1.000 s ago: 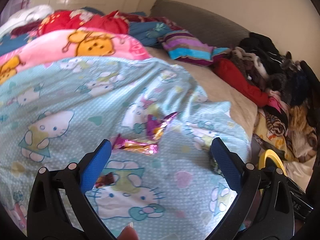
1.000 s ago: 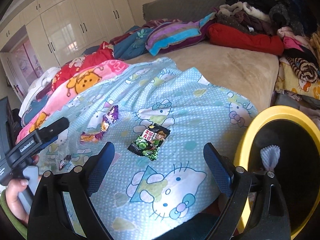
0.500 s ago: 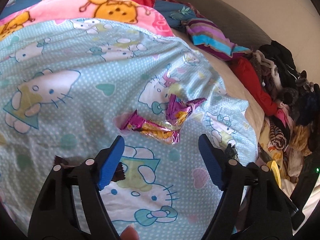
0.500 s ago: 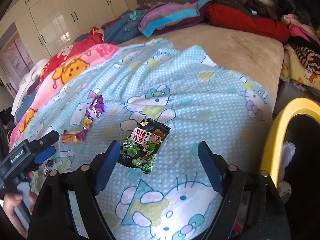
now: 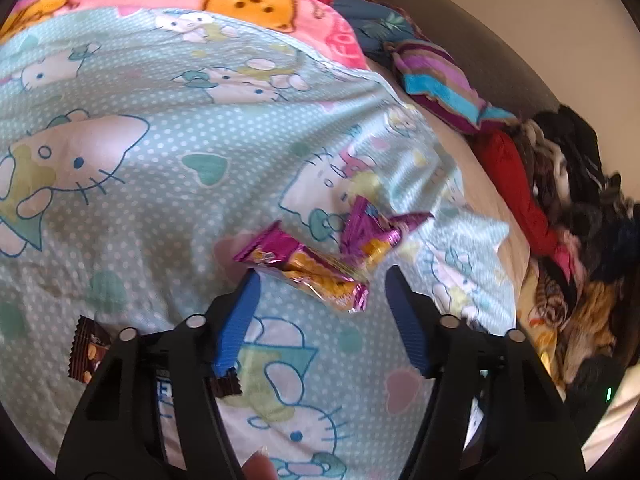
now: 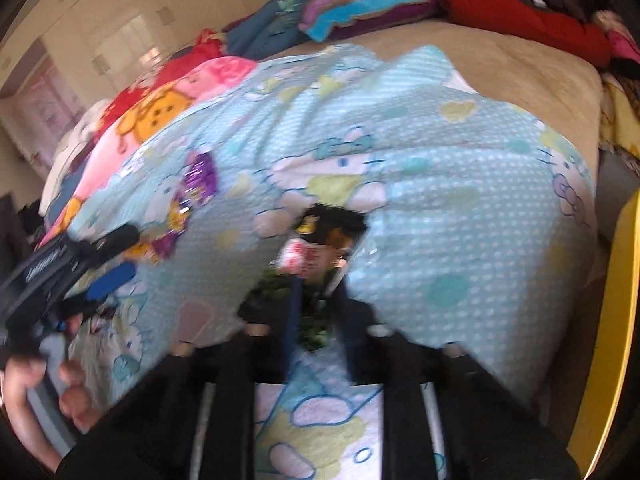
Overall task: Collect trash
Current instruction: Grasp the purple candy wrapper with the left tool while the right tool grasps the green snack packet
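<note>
2 tongs are at work over the bed, 1 in each of your hands. Your right tongs have just been closing and now pinch the black and green snack packet; the jaws stand almost together with the packet's lower part between them, though that view is blurred. The packet lies on the light blue cat-print sheet, near the sheet's front edge.

Your left tongs are about half open and have also just been closing. The blue fingers straddle the near end of the purple and gold wrapper, which lies crumpled on the same sheet; the left finger's tip is touching or just beside the wrapper's edge, and the right finger stands apart from it. Nothing is gripped there.

1 small brown wrapper lies on the sheet left of the left tongs. At the right edge of the right wrist view you can see the yellow rim of a bin beside the bed.
</note>
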Tool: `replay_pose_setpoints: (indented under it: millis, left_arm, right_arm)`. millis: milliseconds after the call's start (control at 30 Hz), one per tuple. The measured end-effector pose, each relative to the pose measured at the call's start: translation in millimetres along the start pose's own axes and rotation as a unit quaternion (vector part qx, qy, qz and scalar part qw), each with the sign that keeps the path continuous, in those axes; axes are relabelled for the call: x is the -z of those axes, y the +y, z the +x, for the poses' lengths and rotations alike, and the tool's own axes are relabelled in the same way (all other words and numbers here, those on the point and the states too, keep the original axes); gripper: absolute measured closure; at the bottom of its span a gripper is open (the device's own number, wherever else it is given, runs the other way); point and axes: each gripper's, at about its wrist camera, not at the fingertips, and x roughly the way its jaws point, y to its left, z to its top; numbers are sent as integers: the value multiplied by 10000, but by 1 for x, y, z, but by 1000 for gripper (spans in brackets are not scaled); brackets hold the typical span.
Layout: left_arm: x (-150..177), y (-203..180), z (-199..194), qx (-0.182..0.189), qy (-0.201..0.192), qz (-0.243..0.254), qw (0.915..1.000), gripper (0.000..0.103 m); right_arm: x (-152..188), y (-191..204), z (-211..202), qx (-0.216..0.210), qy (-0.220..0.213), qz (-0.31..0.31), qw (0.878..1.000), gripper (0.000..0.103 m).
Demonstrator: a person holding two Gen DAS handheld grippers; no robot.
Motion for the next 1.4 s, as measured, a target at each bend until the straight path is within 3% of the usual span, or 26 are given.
replay_pose_setpoints:
  millis: [200,400,933,1400]
  left_arm:
    - [-6,15,3,-12,-26,-383,9993,77]
    - [-3,12,-3,196,-14,-312,9993,92]
    - [2,-30,-33,450,-219,535,9973,95]
    - [19,-90,-55,815,-315,1385,9865,95]
  right_arm:
    - [13,10,-15,-61,-71,-109,9999,96]
    - [22,11,-29,-68,-121,-136,9998,96]
    - [18,7,-62,-220,-396,-15,9990,97]
    - [12,-16,-97,-153,-718,260,9970,97]
